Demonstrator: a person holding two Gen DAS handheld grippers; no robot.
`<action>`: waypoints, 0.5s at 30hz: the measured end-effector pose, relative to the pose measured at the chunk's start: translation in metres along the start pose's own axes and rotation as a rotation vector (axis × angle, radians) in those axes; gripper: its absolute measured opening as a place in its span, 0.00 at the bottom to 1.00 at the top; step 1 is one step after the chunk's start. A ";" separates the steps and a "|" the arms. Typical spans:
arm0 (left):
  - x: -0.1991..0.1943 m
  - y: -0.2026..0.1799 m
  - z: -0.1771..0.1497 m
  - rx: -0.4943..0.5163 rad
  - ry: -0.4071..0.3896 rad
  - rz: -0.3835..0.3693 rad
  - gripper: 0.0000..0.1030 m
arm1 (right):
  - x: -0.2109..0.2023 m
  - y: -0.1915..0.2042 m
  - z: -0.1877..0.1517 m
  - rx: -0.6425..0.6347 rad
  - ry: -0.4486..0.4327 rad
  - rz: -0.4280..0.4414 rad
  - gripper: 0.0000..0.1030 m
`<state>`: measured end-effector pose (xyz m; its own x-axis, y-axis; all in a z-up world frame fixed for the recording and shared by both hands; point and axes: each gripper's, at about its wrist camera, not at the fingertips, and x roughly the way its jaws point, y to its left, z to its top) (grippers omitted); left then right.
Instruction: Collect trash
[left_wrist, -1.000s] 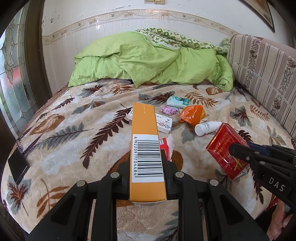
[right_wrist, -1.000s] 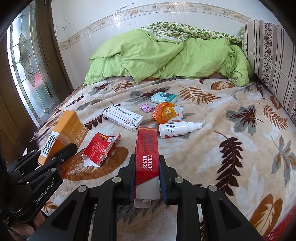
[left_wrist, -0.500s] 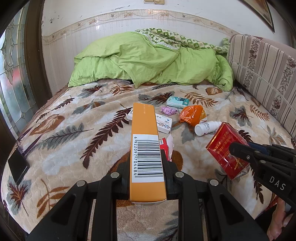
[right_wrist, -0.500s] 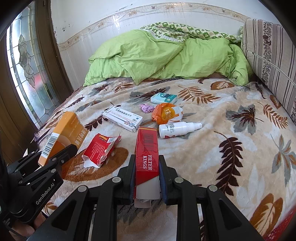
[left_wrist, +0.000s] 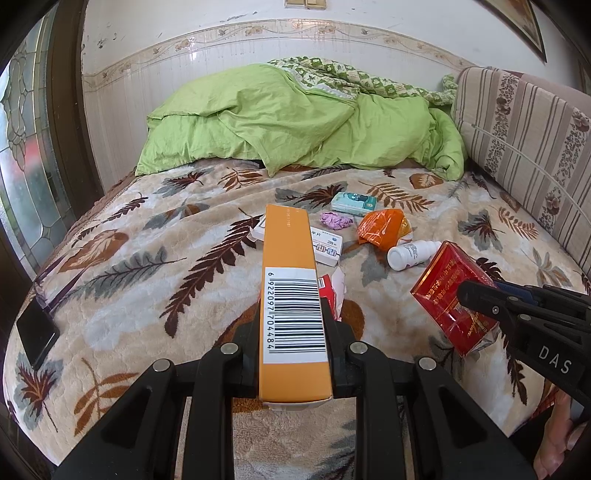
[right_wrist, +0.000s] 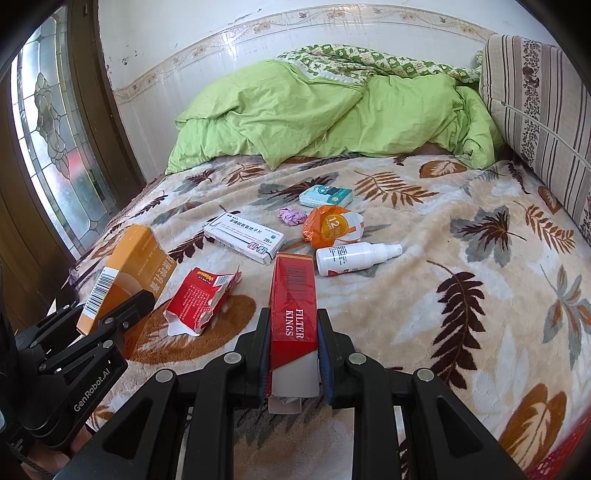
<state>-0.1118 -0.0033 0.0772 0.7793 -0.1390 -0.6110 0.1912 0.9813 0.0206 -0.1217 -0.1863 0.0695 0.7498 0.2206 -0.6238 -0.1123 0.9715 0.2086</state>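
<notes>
Leaf-patterned bed (right_wrist: 461, 266) strewn with litter

Ahead of the claws lie a torn red packet (right_wrist: 199, 302), white medicine box (right_wrist: 245, 238), spray bottle (right_wrist: 354, 254), orange wrapper (right_wrist: 330, 225) and, farthest, green duvet (right_wrist: 332, 110).

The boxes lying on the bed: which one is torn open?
The small red box nearest the grippers: its end is ripped, showing white card. The long white box and teal packet look intact.

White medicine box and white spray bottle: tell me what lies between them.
In the right wrist view, bare leaf-print blanket separates the white medicine box from the white spray bottle; the far end of the red cigarette pack, held above the bed, points into that gap.
</notes>
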 end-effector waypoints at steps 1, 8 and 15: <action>0.000 0.000 0.000 -0.001 0.000 0.000 0.22 | 0.000 0.000 0.000 0.001 0.000 0.001 0.23; 0.000 -0.001 0.000 0.002 -0.002 0.002 0.22 | 0.000 -0.001 0.000 0.003 -0.001 -0.001 0.23; -0.001 -0.002 0.000 0.002 -0.002 0.001 0.22 | -0.001 -0.003 0.001 0.020 -0.006 -0.006 0.23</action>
<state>-0.1135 -0.0054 0.0777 0.7809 -0.1379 -0.6092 0.1913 0.9813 0.0231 -0.1217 -0.1901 0.0705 0.7546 0.2139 -0.6203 -0.0946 0.9709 0.2199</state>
